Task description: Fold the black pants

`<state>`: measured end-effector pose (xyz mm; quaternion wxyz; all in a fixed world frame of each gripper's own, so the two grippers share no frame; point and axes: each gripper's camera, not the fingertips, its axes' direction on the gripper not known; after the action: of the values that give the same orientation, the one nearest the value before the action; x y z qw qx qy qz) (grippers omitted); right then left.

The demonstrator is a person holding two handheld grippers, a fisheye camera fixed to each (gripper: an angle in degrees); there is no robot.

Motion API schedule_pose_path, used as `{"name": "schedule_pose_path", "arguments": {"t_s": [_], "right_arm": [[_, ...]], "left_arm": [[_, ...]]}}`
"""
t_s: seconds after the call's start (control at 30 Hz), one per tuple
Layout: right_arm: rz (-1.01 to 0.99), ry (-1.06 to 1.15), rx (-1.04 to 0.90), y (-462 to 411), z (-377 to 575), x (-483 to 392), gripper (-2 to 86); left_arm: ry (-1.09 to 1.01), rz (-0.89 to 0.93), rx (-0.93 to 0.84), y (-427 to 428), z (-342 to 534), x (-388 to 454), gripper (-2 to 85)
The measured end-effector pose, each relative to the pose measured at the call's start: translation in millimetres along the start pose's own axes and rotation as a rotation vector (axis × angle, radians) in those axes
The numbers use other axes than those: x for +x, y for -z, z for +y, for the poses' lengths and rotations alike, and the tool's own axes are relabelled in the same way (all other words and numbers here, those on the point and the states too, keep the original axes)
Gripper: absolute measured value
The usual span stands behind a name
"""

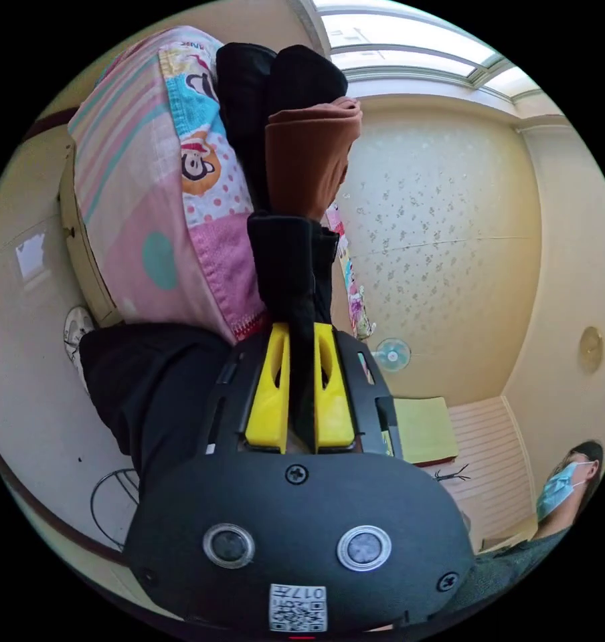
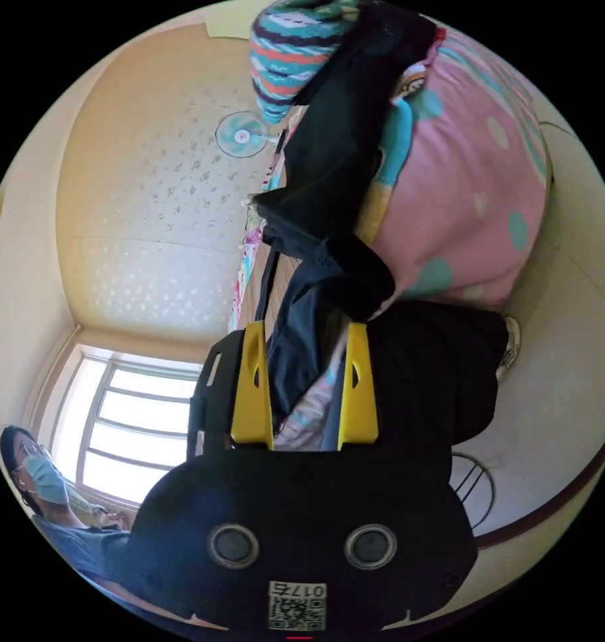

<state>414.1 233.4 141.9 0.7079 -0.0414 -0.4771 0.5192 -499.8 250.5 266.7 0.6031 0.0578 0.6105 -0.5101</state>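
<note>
1. Left gripper (image 1: 300, 348) clenched on a fold of the black pants (image 1: 286, 281), presumably to keep that edge pinned for folding.
2. Right gripper (image 2: 302, 354) released, jaws apart astride the black pants (image 2: 329, 281), likely placed to take hold.
3. Pants lying against the pink patterned bedding (image 1: 155, 200); brown garment (image 1: 309, 160) just beyond.

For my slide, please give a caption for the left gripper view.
Left gripper shut on the black pants, held up beside a pink patterned quilt.
</note>
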Motion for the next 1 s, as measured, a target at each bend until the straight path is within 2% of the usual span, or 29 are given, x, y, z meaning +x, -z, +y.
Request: {"name": "schedule_pose_path", "arguments": {"t_s": [0.07, 0.13, 0.2, 0.37, 0.5, 0.57, 0.63, 0.67, 0.73, 0.77, 0.87, 1.0], "right_arm": [[0.102, 0.093, -0.038, -7.3, -3.0, -26.8, 7.9], [0.123, 0.126, -0.072, -9.9, -8.3, -37.7, 3.6], [0.105, 0.172, -0.063, -4.2, -13.0, -51.6, 2.6], [0.193, 0.389, 0.12, 20.8, -48.8, -137.0, 1.7], [0.226, 0.458, 0.072, -23.2, -131.4, -201.1, 2.1], [0.322, 0.468, 0.017, -80.4, -205.5, -242.0, 2.8], [0.431, 0.395, -0.043, -129.0, -261.5, -255.9, 3.9], [0.517, 0.338, -0.079, -158.2, -289.9, -258.6, 5.2], [0.57, 0.268, -0.15, -188.7, -310.4, -260.9, 8.1], [0.524, 0.31, -0.172, -199.8, -307.2, -267.7, 10.5], [0.417, 0.497, -0.207, -215.1, -265.4, -276.6, 10.7], [0.276, 0.584, -0.415, -225.2, -201.5, -243.5, 8.6]], "left_arm": [[-0.128, 0.012, -0.001, 5.6, 5.7, 35.3, 5.2], [-0.227, -0.006, 0.003, 11.6, 10.1, 66.6, 5.1], [-0.322, -0.039, 0.023, 20.0, 13.7, 98.5, 5.1], [-0.49, -0.133, 0.115, 28.4, 18.6, 174.5, 5.1], [-0.445, -0.143, 0.107, -4.4, -7.7, 194.9, 5.5], [-0.383, -0.074, 0.019, -49.4, -36.9, 191.0, 7.3], [-0.345, -0.033, -0.031, -79.6, -49.5, 185.3, 10.3], [-0.345, -0.016, -0.003, -86.0, -47.6, 184.1, 11.7], [-0.394, -0.031, 0.068, -81.0, -34.7, 186.5, 12.4], [-0.412, -0.091, 0.124, -74.3, -22.1, 185.0, 12.5], [-0.341, -0.253, 0.211, -63.6, 5.7, 159.8, 15.1], [-0.175, -0.305, 0.133, -71.8, 12.2, 110.5, 20.4]]}}
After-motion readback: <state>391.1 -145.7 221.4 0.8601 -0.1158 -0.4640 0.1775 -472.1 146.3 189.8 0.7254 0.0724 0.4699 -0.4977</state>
